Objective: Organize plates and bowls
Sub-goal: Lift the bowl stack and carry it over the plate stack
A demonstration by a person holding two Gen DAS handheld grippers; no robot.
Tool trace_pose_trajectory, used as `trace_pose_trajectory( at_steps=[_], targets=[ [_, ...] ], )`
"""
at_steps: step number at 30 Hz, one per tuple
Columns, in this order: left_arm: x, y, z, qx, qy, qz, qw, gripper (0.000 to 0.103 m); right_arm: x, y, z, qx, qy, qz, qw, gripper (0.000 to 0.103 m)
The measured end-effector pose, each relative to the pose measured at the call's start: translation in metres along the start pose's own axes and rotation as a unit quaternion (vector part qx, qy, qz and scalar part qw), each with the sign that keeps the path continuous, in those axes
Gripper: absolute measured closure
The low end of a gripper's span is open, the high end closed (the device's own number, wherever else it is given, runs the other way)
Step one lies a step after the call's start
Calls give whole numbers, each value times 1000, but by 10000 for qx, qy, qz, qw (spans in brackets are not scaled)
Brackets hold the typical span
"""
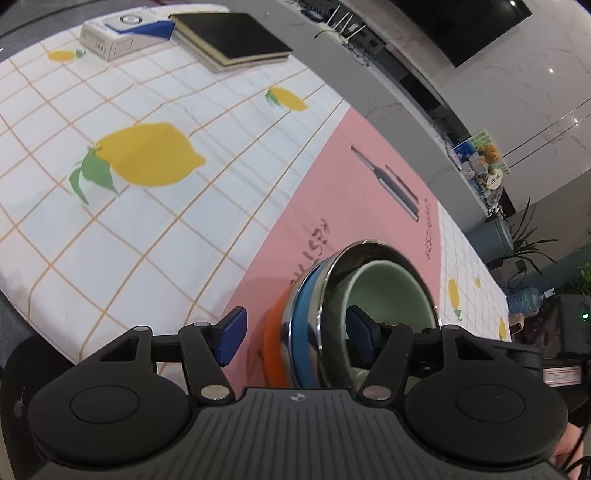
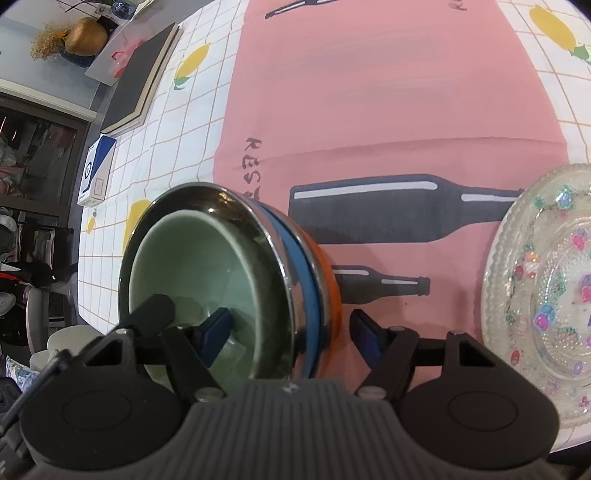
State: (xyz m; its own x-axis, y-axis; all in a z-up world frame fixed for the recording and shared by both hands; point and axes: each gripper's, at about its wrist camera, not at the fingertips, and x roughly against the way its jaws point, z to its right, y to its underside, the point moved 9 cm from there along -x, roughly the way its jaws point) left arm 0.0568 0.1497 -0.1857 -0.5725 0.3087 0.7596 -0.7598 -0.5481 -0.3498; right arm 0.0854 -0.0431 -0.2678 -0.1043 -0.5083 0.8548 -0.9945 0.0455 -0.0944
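A stack of nested bowls stands on the pink mat: a pale green bowl (image 2: 199, 266) inside a steel bowl (image 2: 236, 210), with a blue band (image 2: 299, 251) and an orange band (image 2: 327, 273) below. The same stack shows in the left wrist view, green bowl (image 1: 388, 291) inside the steel bowl (image 1: 369, 254). My left gripper (image 1: 299, 338) is open and straddles the stack's rim, one finger inside the green bowl. My right gripper (image 2: 291, 332) is open and straddles the opposite rim the same way. A clear patterned glass plate (image 2: 546, 288) lies on the right.
The pink mat (image 2: 388, 110) lies on a lemon-print tablecloth (image 1: 147, 184). A black notebook (image 1: 232, 37) and a white and blue box (image 1: 122, 33) lie at the table's far side. Shelves and clutter stand beyond the table edge.
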Motion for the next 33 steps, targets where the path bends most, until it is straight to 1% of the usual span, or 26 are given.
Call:
trace_pose_trajectory(
  at_steps=[3, 6, 9, 13, 19, 27, 33],
  targets=[
    [-6, 4, -3, 41, -80, -117, 9999, 32, 3, -1, 2, -26, -42, 57, 10000, 42],
    [-10, 5, -3, 149, -77, -183, 9997, 33, 4, -2, 4, -75, -124, 79, 9999, 45],
    [-14, 6, -2, 200, -113, -241, 9994, 38, 4, -1, 4, -152, -206, 86, 9996, 48],
    [-21, 8, 2, 253, -95, -320, 9991, 50, 4, -2, 8, -263, -309, 111, 9991, 50],
    [-21, 8, 1, 333, -110, -327, 9988, 50, 5, -3, 17, -640, -562, 100, 9963, 54],
    [-21, 8, 4, 200, -180, -350, 9990, 51, 6, -1, 16, -571, -591, 188, 9964, 55],
    [-19, 7, 3, 205, -215, -353, 9989, 52, 5, -1, 15, -552, -578, 192, 9966, 56]
  ],
)
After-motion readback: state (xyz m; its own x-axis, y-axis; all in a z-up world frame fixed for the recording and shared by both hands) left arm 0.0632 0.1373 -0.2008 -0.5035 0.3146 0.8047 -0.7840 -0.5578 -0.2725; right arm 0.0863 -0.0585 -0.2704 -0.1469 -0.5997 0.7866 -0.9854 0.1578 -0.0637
